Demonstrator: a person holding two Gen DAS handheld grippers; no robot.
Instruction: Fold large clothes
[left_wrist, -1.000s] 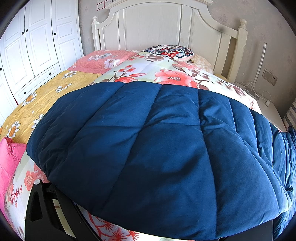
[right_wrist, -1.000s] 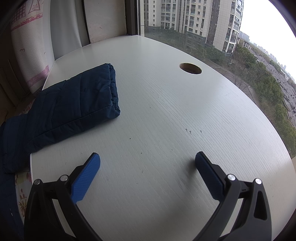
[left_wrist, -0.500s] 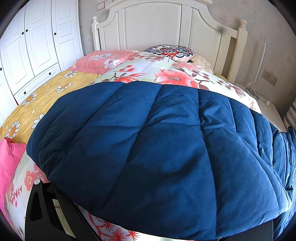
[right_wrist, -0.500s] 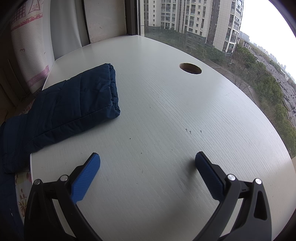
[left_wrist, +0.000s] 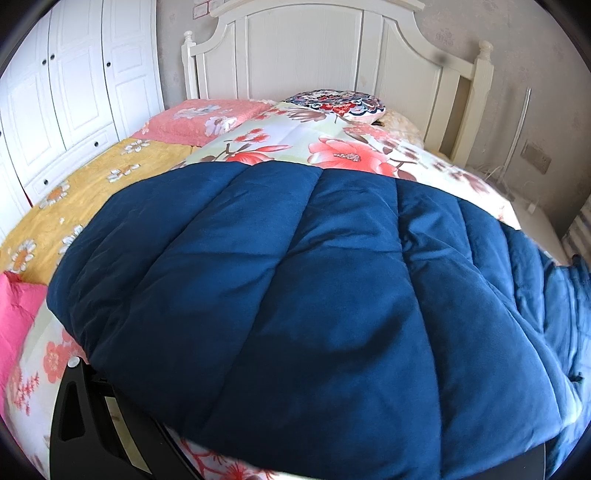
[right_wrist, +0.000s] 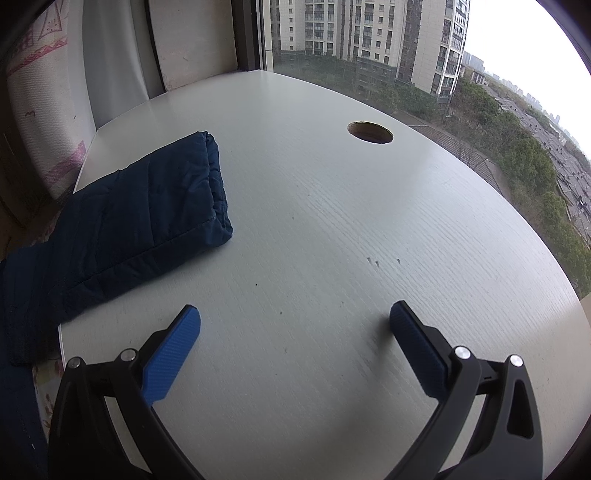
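A large navy quilted coat lies spread across the floral bedspread and fills most of the left wrist view. It drapes over my left gripper and hides the fingertips. Only the black left arm shows, standing wide at the edge as when open. One navy sleeve of the coat rests on the white desk, left of my right gripper. That gripper hovers open over the bare desk, blue pads apart and holding nothing.
A white headboard and a patterned cushion are at the far end of the bed. A white wardrobe stands on the left and a pink pillow lies nearby. The desk has a round cable hole and meets a window.
The coat's right side has rumpled slightly in the left wrist view. The right gripper and the sleeve have not moved.
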